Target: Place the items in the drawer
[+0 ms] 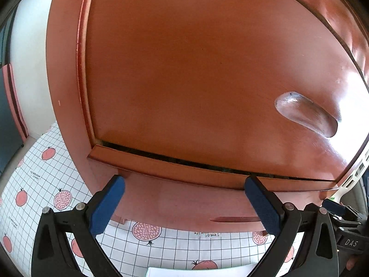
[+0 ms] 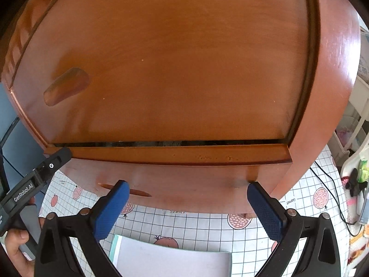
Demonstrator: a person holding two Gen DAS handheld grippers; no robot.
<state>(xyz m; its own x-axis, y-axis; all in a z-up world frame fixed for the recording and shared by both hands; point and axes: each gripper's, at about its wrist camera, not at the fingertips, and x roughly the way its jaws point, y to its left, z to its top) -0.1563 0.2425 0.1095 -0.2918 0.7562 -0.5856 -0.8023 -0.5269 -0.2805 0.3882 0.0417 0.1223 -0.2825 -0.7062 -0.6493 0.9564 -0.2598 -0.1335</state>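
Both grippers are hovering wide open and empty before the closed drawer (image 1: 184,80). The left gripper (image 1: 184,205) is sitting near its lower left edge; the right gripper (image 2: 188,210) near its lower right. The handle (image 1: 306,116) is lying up and right of the left gripper. To open, hook one finger in the recess and pull straight toward the near side. A white item (image 2: 170,258) is lying on the table just below the right gripper.

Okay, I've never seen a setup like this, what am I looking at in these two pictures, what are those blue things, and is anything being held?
A person holds a hand-held gripper in each hand, with a camera on each looking forward. The blue things are each gripper's fingers. One picture is from the left gripper, the other from the right gripper. Both are open and hold nothing. Both face a brown wooden cabinet with a recessed handle, standing on a grid tablecloth printed with pomegranates. A white booklet lies in front. In the right view, a hand holds the other gripper.
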